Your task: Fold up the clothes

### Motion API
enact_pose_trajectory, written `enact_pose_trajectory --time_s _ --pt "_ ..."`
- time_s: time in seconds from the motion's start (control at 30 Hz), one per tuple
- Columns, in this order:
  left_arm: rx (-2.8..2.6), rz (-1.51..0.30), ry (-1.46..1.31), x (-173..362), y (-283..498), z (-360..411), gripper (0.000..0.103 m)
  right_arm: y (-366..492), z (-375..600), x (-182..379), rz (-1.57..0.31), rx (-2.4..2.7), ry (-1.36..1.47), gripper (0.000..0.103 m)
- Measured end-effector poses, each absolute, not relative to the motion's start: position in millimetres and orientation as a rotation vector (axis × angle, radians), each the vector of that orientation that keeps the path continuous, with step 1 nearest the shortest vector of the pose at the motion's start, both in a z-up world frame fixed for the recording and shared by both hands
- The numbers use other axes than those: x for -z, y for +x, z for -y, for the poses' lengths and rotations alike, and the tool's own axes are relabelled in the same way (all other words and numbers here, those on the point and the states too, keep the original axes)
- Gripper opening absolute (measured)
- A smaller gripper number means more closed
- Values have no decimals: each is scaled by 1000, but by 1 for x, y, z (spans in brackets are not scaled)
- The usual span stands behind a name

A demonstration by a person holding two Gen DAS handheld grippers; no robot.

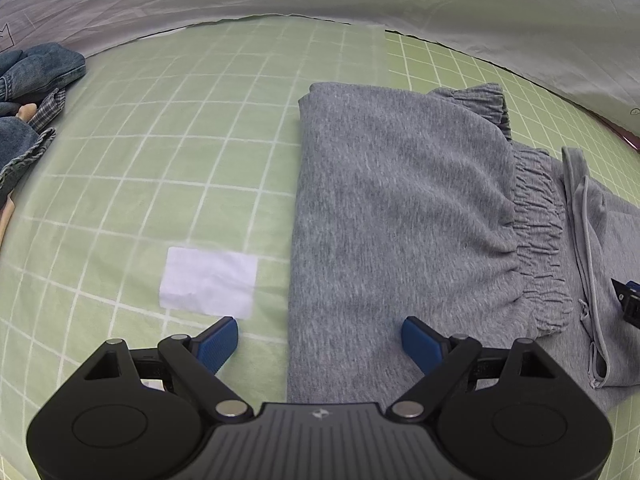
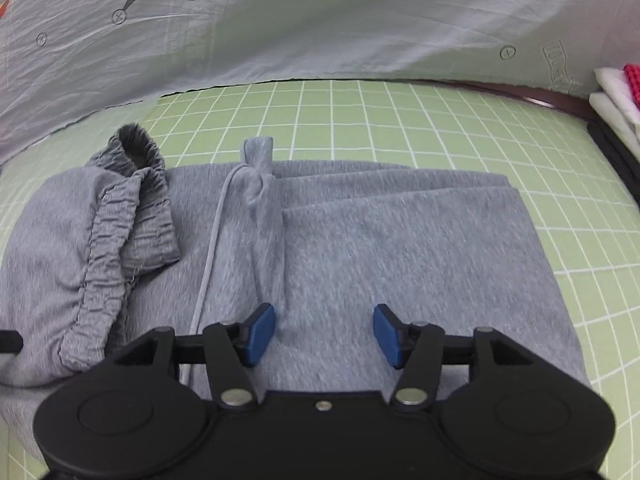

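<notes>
Grey sweatpants (image 1: 400, 200) lie partly folded on the green grid mat (image 1: 180, 160). The ribbed cuffs (image 1: 536, 220) of the folded legs rest on top of them. My left gripper (image 1: 320, 344) hovers open over the garment's left edge, nothing between its blue pads. In the right wrist view the same sweatpants (image 2: 400, 248) show stacked folds, a waistband (image 2: 264, 200) and a drawstring (image 2: 212, 240). My right gripper (image 2: 324, 336) stands open just above the fabric, its left pad (image 2: 260, 332) beside the waistband strip, gripping nothing.
A white paper slip (image 1: 208, 280) lies on the mat left of the pants. Denim clothes (image 1: 32, 80) sit at the far left. A pale printed sheet (image 2: 320, 20) hangs behind. White and red items (image 2: 620, 92) are stacked at the right edge.
</notes>
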State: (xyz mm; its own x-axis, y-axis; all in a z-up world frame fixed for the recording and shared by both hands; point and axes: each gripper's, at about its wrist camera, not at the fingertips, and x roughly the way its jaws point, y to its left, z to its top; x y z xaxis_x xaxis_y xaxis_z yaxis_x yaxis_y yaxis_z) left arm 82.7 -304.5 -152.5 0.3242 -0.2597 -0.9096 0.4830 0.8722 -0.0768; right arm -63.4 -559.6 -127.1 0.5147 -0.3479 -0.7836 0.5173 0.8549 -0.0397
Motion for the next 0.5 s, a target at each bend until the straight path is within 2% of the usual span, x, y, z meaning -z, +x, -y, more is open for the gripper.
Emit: enact_pose_trajectory --time_s 0.07,0.13,0.17,0.2,0.33,0.4,0.47,0.5 --pt "494 -1141 222 153 80 303 89 -60 552 124 -906 533 155 58" --pt "495 -1138 223 153 78 302 89 -58 554 122 -922 565 142 72" --pt "496 -1137 225 153 78 302 89 -60 556 120 -921 580 148 85" --pt "497 -1136 227 154 78 303 89 -62 559 118 -915 589 158 89" --pt "502 -1133 222 153 76 306 87 -74 567 112 -899 620 200 92" --pt "507 -1124 221 151 74 308 81 -79 568 109 -889 633 202 94" --pt "521 -1110 214 149 73 311 64 -86 569 107 -879 648 202 95" --pt "526 -1103 203 148 73 312 59 -90 570 105 -873 655 208 95"
